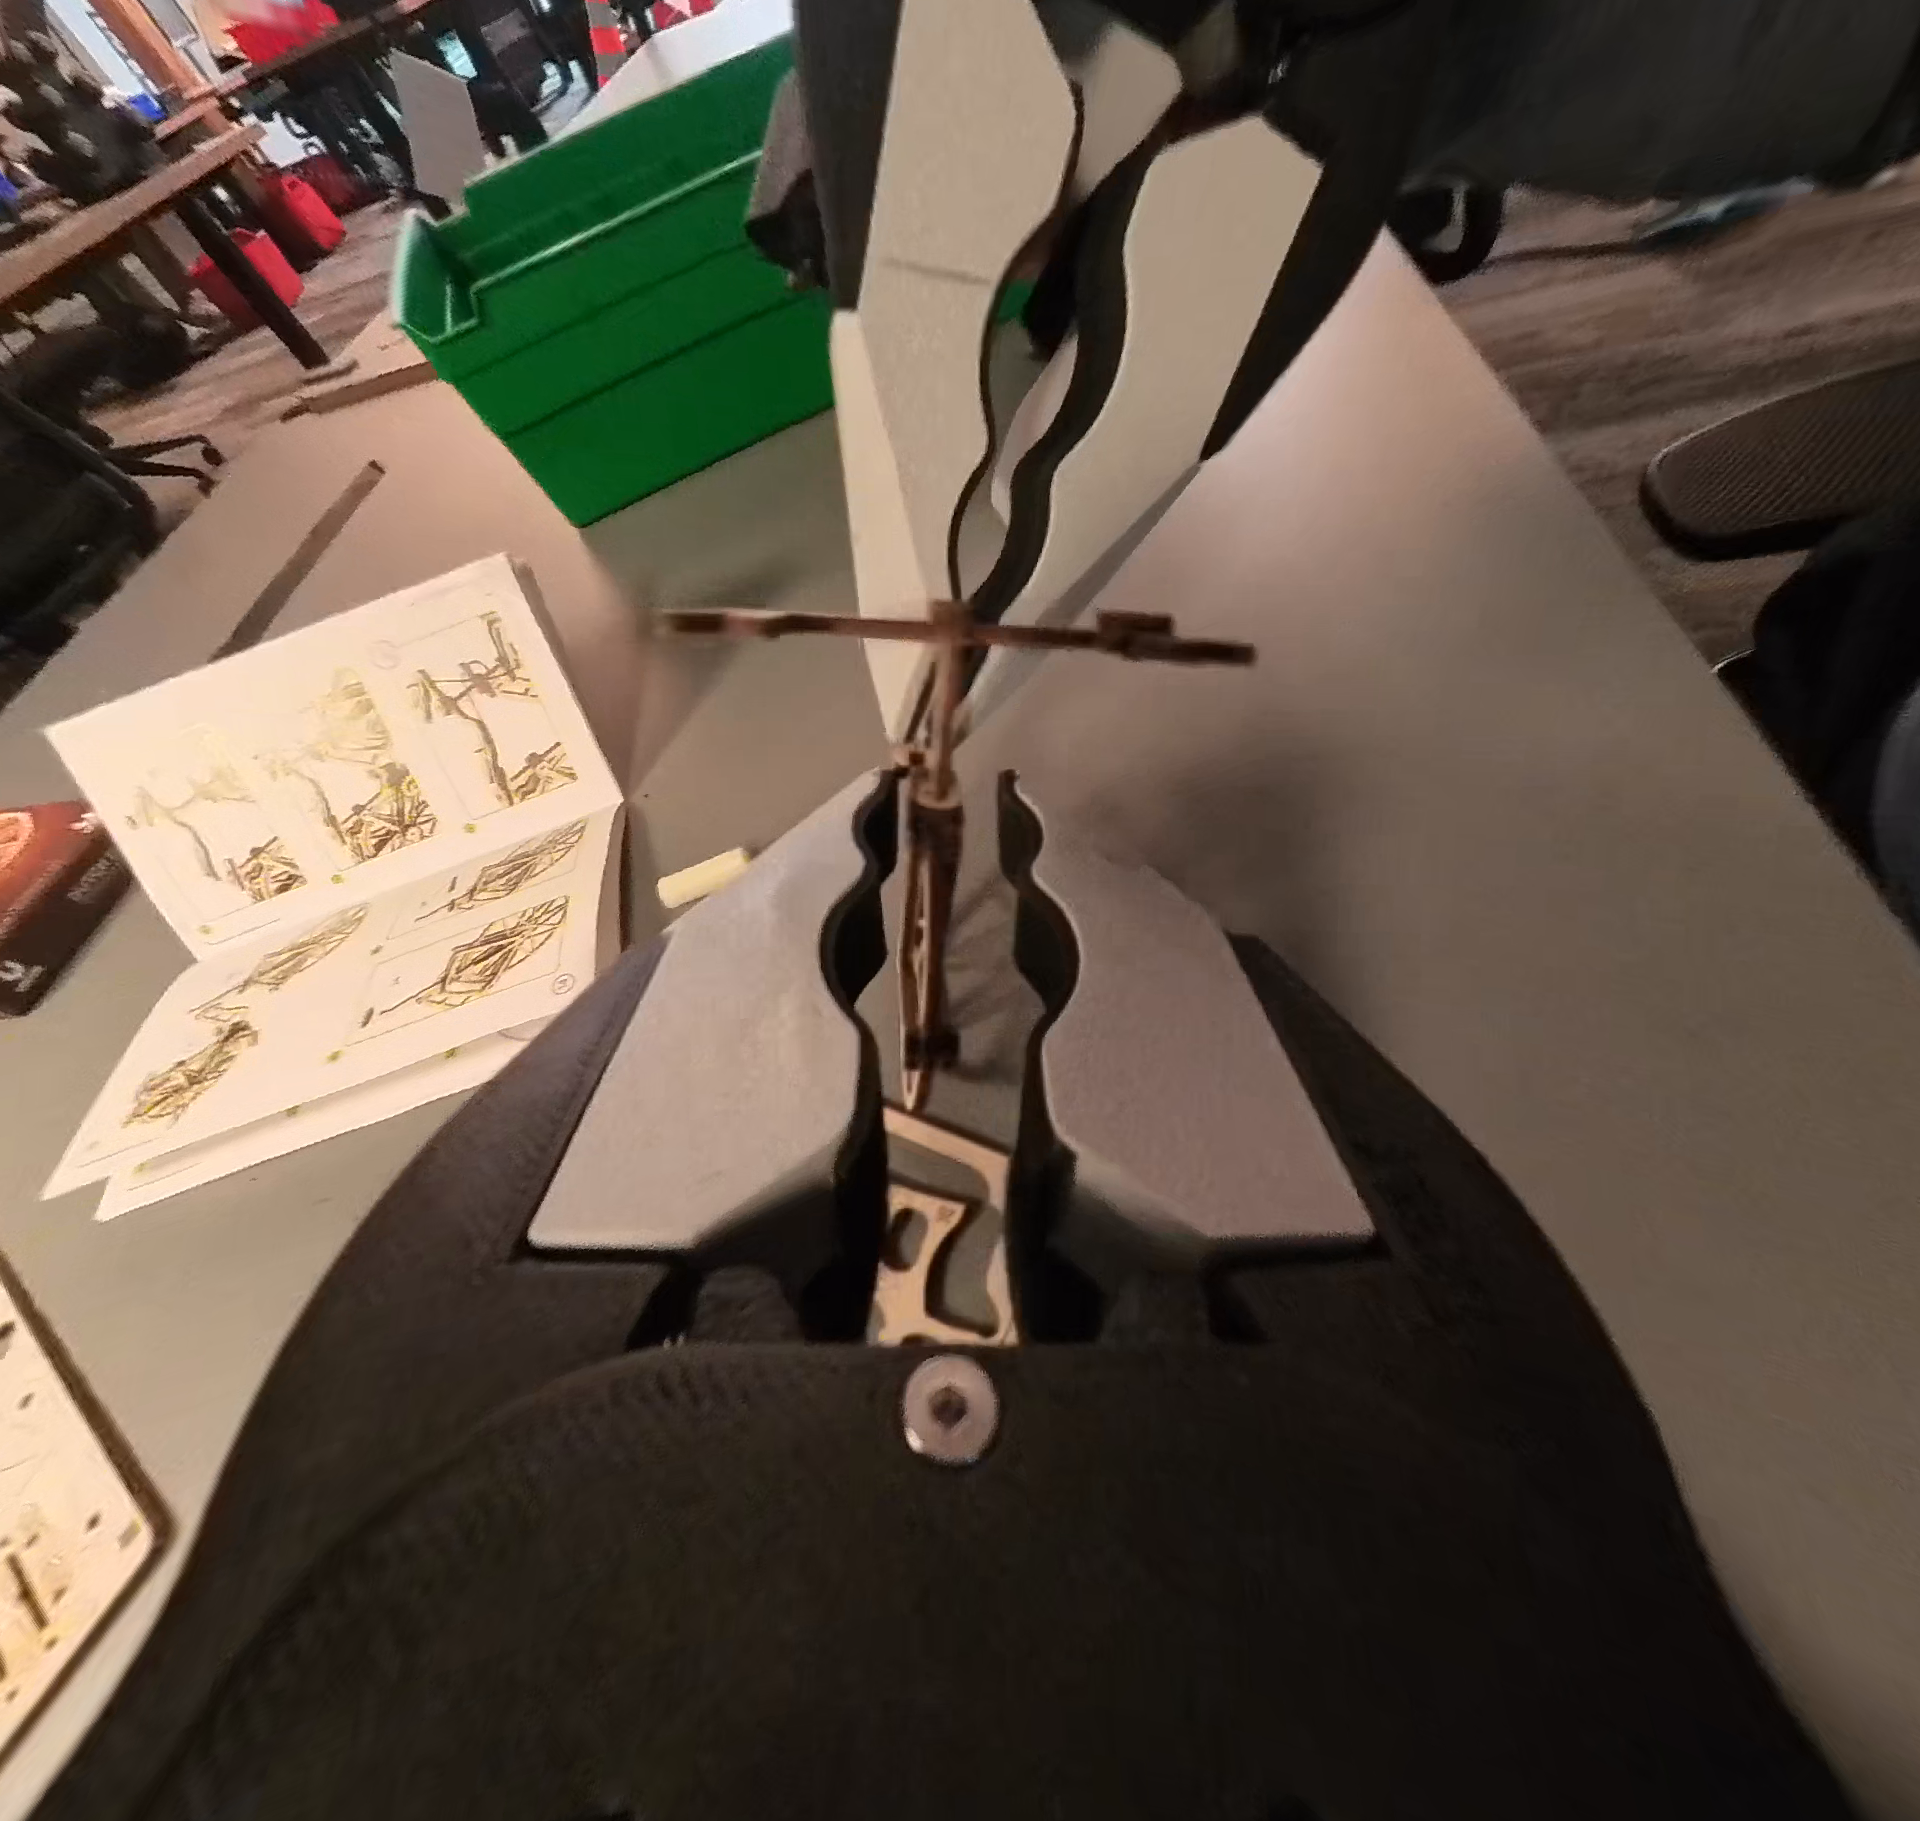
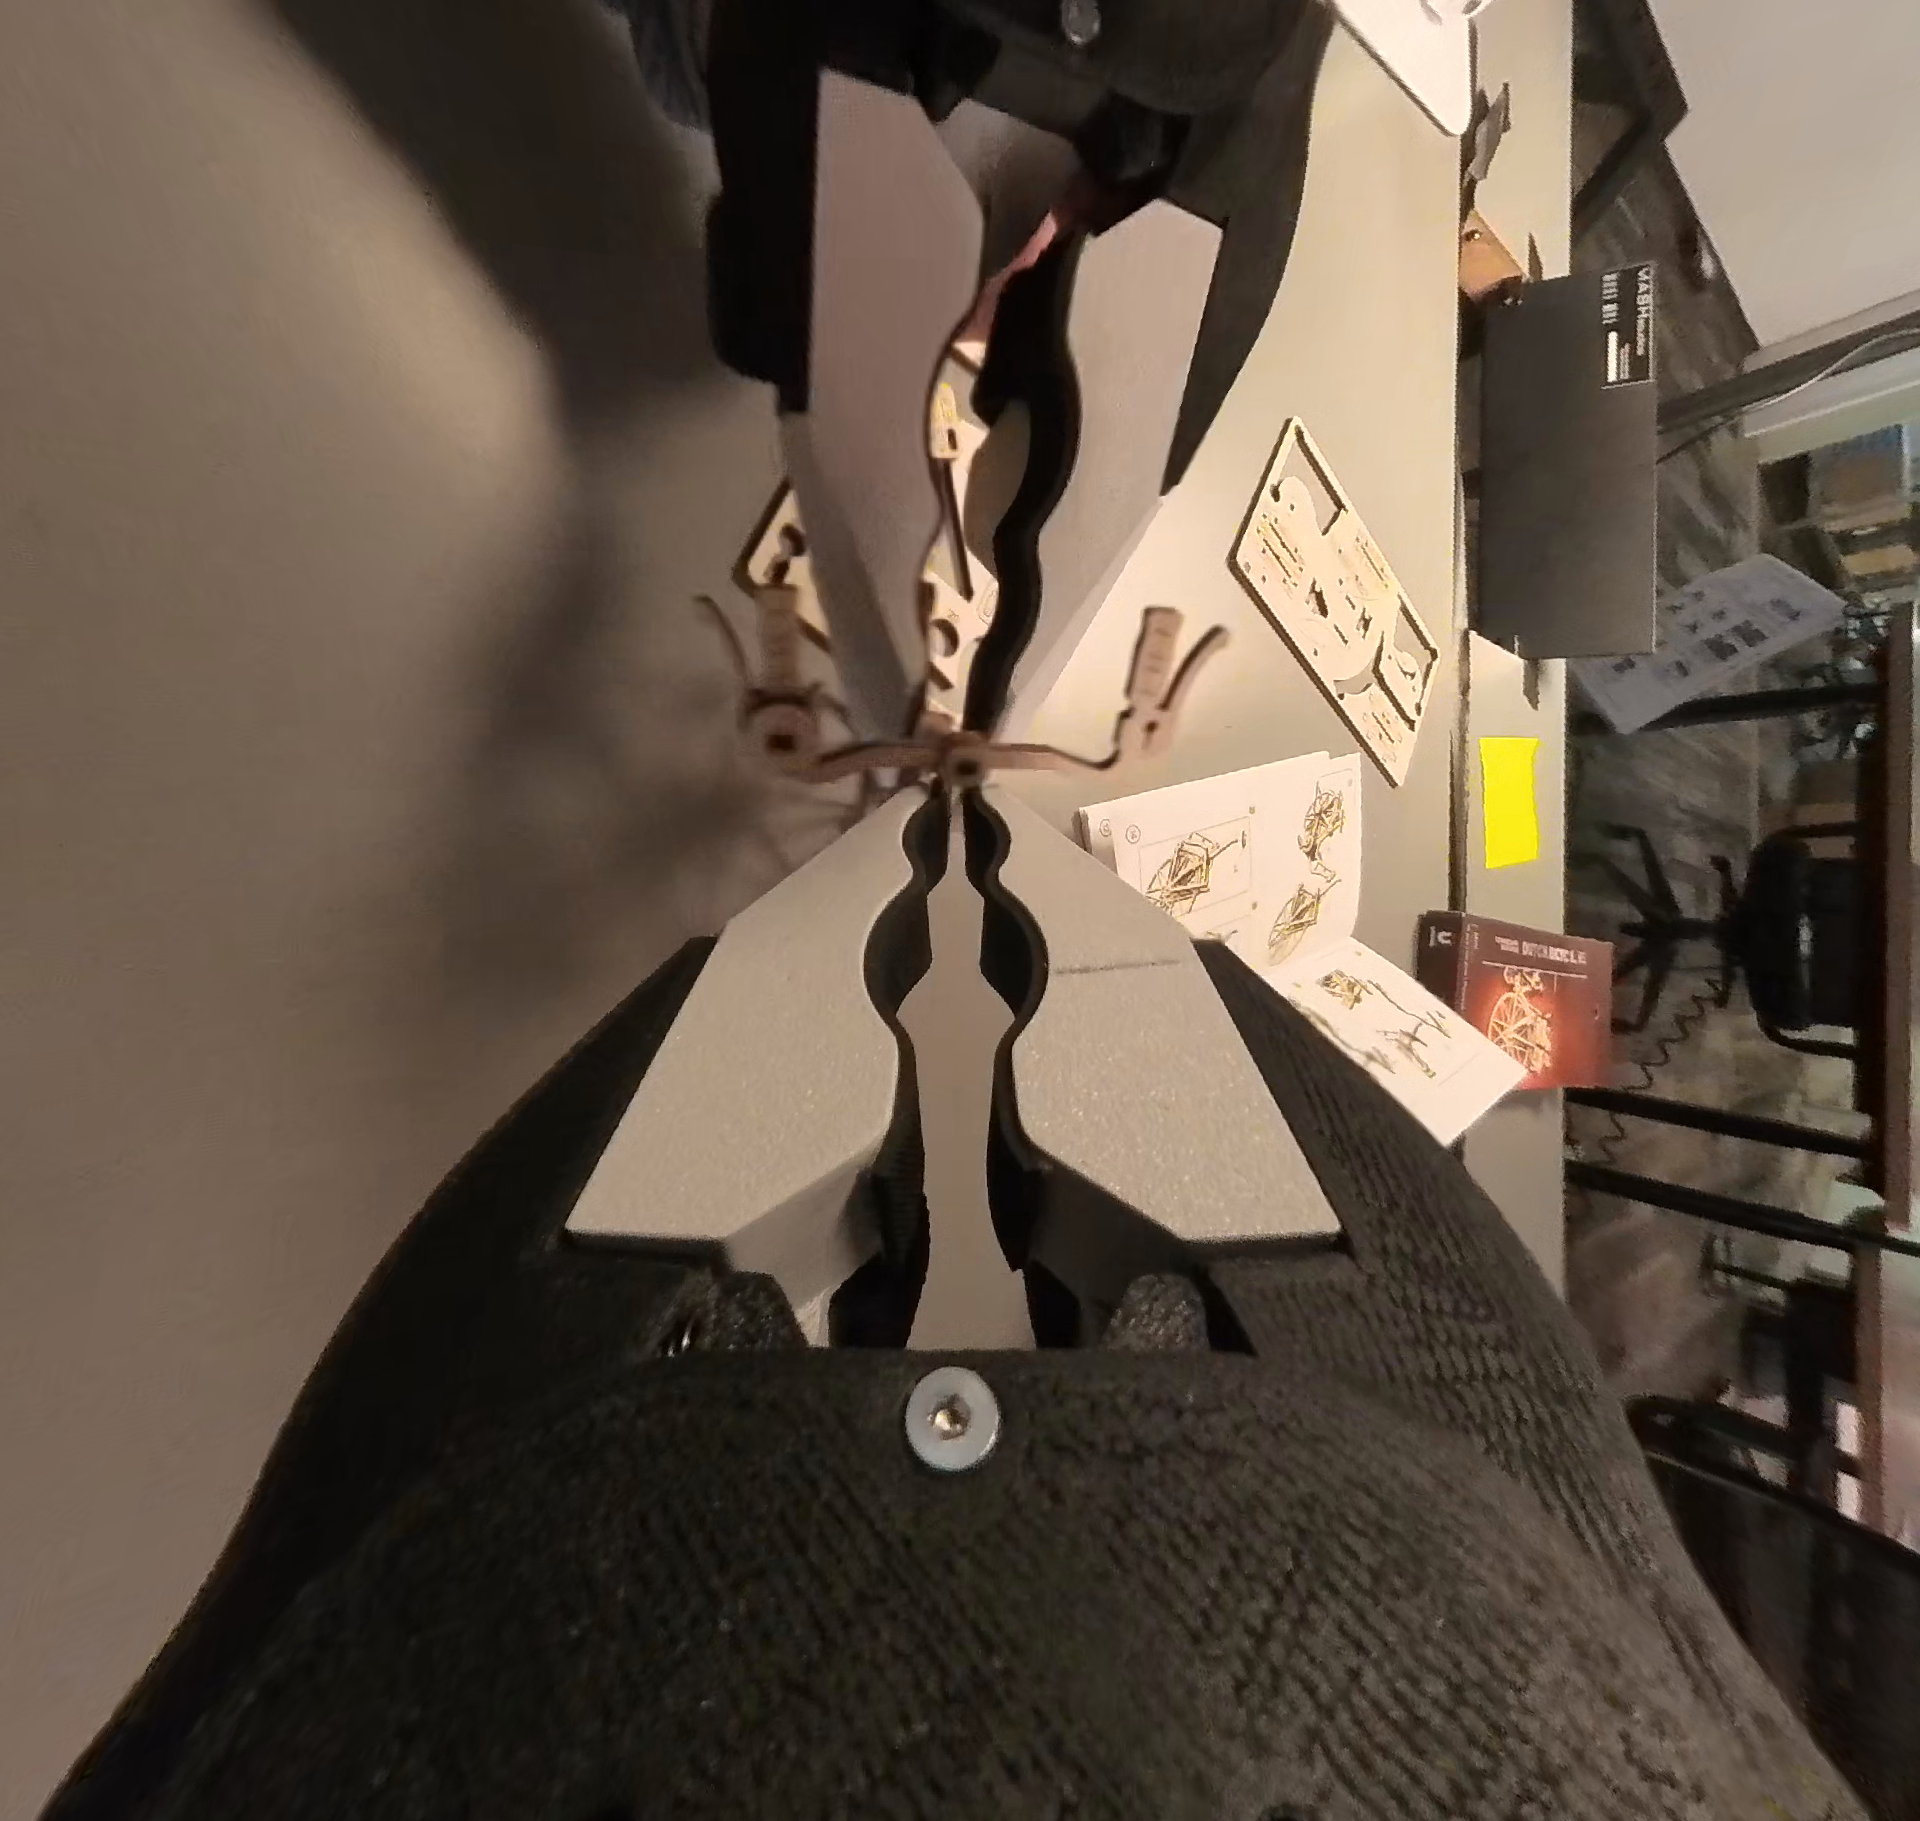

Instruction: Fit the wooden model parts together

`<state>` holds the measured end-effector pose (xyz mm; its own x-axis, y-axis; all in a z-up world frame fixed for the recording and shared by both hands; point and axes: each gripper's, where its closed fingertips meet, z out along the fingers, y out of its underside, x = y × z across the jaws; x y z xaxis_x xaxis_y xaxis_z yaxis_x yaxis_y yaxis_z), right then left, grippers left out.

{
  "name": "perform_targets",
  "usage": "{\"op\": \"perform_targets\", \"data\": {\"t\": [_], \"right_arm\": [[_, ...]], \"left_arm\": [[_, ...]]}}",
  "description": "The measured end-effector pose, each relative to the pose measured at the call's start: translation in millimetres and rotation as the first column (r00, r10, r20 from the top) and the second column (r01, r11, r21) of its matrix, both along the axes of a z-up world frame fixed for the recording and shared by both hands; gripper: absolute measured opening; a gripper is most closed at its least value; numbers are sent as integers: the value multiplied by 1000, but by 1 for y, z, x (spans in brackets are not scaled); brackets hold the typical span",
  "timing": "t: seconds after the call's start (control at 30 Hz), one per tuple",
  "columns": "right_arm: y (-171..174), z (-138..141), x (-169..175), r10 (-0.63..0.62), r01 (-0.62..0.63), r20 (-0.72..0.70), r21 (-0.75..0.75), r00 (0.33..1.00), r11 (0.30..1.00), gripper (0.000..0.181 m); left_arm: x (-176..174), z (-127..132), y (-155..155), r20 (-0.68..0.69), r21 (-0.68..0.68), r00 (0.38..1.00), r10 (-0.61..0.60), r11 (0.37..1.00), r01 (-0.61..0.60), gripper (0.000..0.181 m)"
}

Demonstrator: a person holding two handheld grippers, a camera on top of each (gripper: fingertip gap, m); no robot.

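A thin wooden model frame (image 1: pixel 920 940) stands edge-on between my left gripper's (image 1: pixel 943 784) fingers. A flat wooden part (image 1: pixel 943 1241) of it spans the gap deeper between the jaws, so the left gripper is shut on it. A wooden handlebar crosspiece (image 1: pixel 956 633) sits at the frame's top. My right gripper (image 1: pixel 951 675) comes down from above and meets it there. In the right wrist view my right gripper (image 2: pixel 951 800) is shut, its tips pinching the centre of the handlebar (image 2: pixel 966 751). The left gripper (image 2: pixel 966 717) faces it from above, holding the frame (image 2: pixel 945 441).
An open instruction booklet (image 1: pixel 343 836) lies left on the grey table (image 1: pixel 1351 732), and it also shows in the right wrist view (image 2: pixel 1247 867). Green bins (image 1: pixel 623 337) stand behind. There are also a wooden parts sheet (image 2: pixel 1340 597), a dark box (image 2: pixel 1517 992) and a yellow note (image 2: pixel 1509 800). Both grippers' tips are close together, under 4 cm apart.
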<state>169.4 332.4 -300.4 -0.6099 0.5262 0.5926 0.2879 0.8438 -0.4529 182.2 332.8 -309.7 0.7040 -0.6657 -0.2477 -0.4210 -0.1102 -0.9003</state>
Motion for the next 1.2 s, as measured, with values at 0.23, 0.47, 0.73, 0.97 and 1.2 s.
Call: {"op": "perform_targets", "data": {"t": [0.23, 0.47, 0.73, 0.97, 1.2], "right_arm": [[-1, -4, 2, -1, 1, 10, -17, 1000, 1000, 0], [-1, -9, 5, 24, -24, 7, 6, 1000, 1000, 0], [-5, -7, 4, 71, -66, -81, 66, 994, 996, 1], [-7, -8, 5, 79, -72, -123, 65, 989, 995, 0], [-4, -8, 4, 27, -20, -114, 61, 993, 998, 0]], "left_arm": [[-2, -4, 1, -35, -21, 999, 15, 1000, -16, 9], [-2, -7, 0, -99, 15, 995, 8, 1000, -7, 9], [-1, -7, 0, -127, 55, 992, 0, 998, 7, 9], [1, -7, 0, -141, 68, 990, -5, 998, 15, 8], [0, -7, 3, -142, 59, 990, 22, 998, -13, 8]]}}
